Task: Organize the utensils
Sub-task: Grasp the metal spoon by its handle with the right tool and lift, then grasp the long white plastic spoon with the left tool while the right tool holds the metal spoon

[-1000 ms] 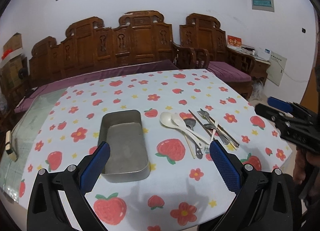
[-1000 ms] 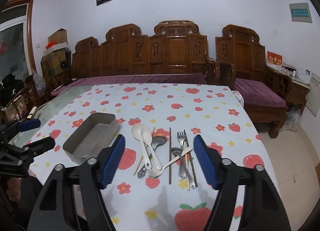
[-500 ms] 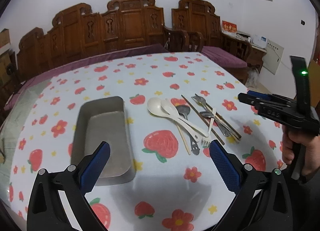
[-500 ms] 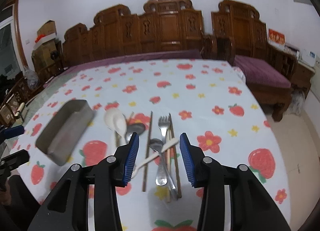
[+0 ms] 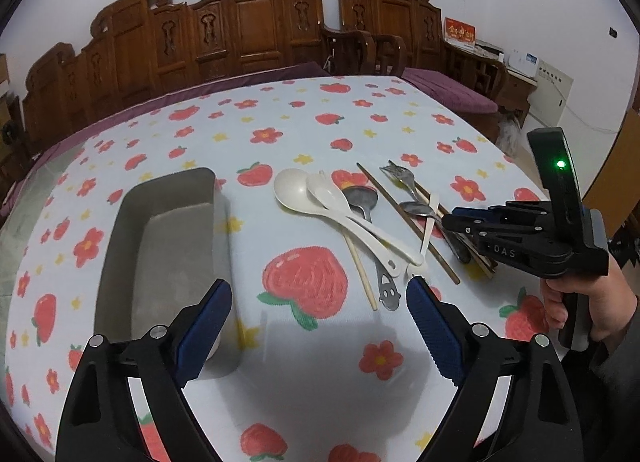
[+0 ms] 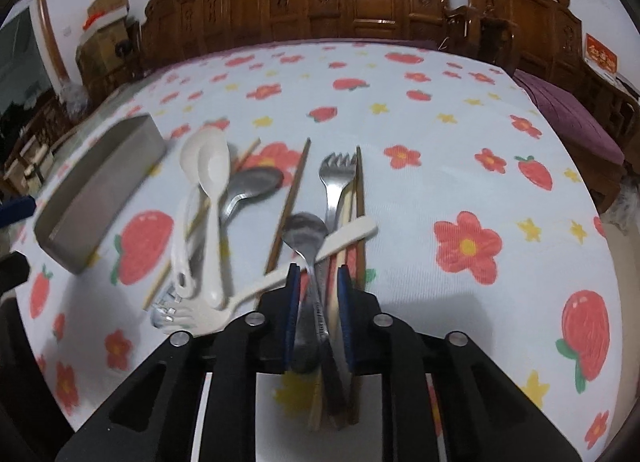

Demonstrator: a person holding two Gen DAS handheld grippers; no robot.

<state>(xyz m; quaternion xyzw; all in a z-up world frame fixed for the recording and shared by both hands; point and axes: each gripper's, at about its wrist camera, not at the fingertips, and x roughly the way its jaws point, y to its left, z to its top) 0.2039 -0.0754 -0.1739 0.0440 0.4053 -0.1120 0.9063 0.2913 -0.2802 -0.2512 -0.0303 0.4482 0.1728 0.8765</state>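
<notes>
A pile of utensils lies on the strawberry tablecloth: two white spoons, metal spoons, a metal fork, a white plastic fork and chopsticks. An empty metal tray sits to their left; it also shows in the right wrist view. My right gripper is low over the pile, its jaws nearly closed around the handles of a metal spoon, the fork and chopsticks. My left gripper is open and empty above the cloth, between tray and pile.
Carved wooden benches with purple cushions stand behind the table. The table's right edge drops off near a cushioned seat. Cardboard boxes sit at the far left.
My right gripper has dropped onto the pile and its jaws have narrowed around the metal utensil handles. My left gripper has moved closer and lower over the cloth, staying open.
</notes>
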